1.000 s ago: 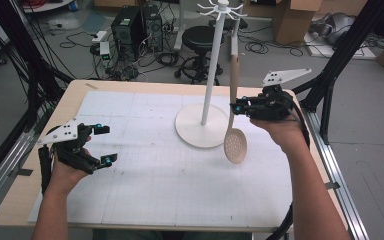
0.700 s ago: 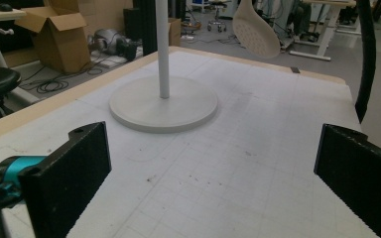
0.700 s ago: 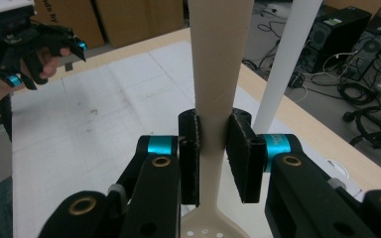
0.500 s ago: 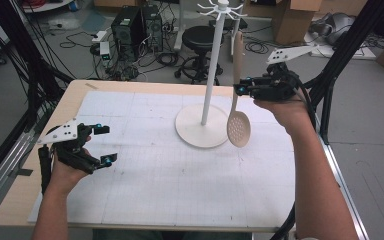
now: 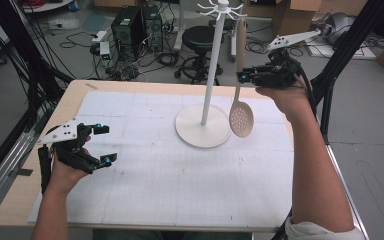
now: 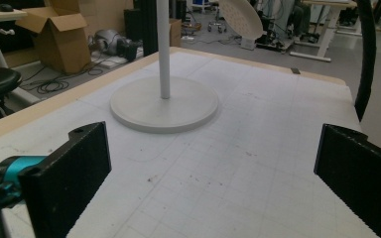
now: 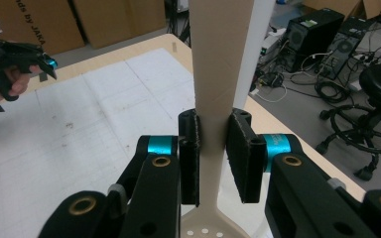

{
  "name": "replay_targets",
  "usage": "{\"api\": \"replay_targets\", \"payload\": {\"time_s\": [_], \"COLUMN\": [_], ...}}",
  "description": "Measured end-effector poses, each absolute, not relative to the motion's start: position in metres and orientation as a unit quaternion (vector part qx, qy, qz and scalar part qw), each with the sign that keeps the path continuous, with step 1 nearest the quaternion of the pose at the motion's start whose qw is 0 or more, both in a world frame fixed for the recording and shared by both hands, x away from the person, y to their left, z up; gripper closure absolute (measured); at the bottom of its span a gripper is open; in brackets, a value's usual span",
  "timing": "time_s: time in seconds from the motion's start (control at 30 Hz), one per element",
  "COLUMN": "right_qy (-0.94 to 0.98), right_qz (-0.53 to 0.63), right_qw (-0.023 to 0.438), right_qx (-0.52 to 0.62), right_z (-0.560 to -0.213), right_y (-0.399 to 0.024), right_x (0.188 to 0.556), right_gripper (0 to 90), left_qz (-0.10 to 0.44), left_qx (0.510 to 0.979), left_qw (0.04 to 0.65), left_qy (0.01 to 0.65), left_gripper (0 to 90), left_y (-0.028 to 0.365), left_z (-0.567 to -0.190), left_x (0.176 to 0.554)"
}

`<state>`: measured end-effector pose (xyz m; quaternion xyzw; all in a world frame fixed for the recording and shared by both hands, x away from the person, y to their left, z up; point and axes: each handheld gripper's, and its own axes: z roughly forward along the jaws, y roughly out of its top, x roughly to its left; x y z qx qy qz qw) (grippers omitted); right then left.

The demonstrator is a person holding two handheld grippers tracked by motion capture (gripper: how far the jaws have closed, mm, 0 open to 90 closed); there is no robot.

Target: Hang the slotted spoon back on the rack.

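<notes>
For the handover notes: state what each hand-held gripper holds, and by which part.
The right hand-held gripper clamps the slotted spoon by its handle, bowl hanging down beside the stand. The left hand-held gripper is open, holding nothing.

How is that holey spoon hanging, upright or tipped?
Upright: the slotted spoon hangs bowl-down above the table, its handle clamped in the right gripper beside the stand.

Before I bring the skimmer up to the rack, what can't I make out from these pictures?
- Skimmer handle tip: in the high view it blends with the clutter behind, so any hanging hole is unreadable; the right gripper view's top edge cuts it off.
- Rack hooks: thin and small in the high view; cut off at the top of the left gripper view.
- Gap between handle and hooks: not readable.
- Skimmer bowl: mostly hidden behind the right claw.
</notes>
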<state>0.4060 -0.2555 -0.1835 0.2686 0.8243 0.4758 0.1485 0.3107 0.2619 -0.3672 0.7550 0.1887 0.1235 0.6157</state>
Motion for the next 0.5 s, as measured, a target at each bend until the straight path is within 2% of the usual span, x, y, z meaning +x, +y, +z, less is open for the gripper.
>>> {"api": "replay_targets", "payload": {"time_s": [0.5], "right_qy": [0.823], "right_qz": [0.466], "right_qw": [0.143], "right_qx": [0.29], "right_z": [-0.183], "right_y": [-0.254], "right_x": [0.421], "right_gripper": [75.8], "left_qz": [0.125], "left_qx": [0.755], "left_qw": [0.616], "left_qy": [0.188], "left_gripper": [1.7], "left_y": [0.264], "left_z": [-0.367], "left_x": [0.311]}}
